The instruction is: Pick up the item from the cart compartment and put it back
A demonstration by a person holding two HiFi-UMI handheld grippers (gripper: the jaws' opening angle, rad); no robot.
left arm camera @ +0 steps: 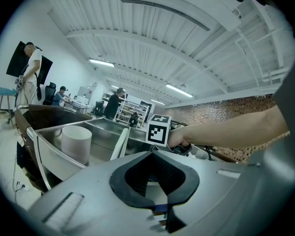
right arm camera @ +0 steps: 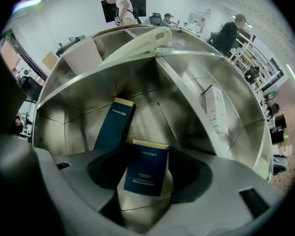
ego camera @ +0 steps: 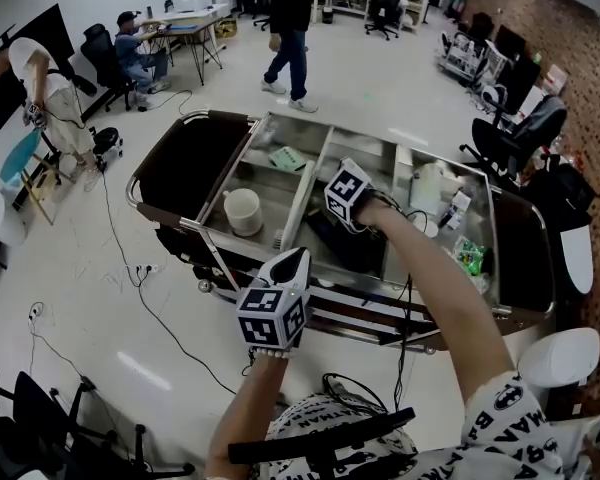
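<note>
A dark blue box (right arm camera: 147, 166) with a tan top edge stands in the steel cart's middle compartment (right arm camera: 187, 82). My right gripper (right arm camera: 146, 181) points straight down into it, its jaws wide on either side of the box with gaps showing, pads not pressing. In the head view my right gripper (ego camera: 342, 236) is deep in that compartment, below its marker cube. A second dark blue shape of the same look (right arm camera: 113, 124) lies against the wall beyond; I cannot tell whether it is a reflection. My left gripper (ego camera: 288, 261) (left arm camera: 155, 181) is held near the cart's front rail, shut and empty.
A white cup (ego camera: 243, 211) (left arm camera: 76, 142) sits in the left compartment, with a green packet (ego camera: 287, 158) behind it. White containers (ego camera: 430, 188) and a green pack (ego camera: 470, 256) fill the right compartment; a white carton (right arm camera: 214, 107) leans there. People and chairs stand beyond the cart. Cables (ego camera: 130, 268) cross the floor.
</note>
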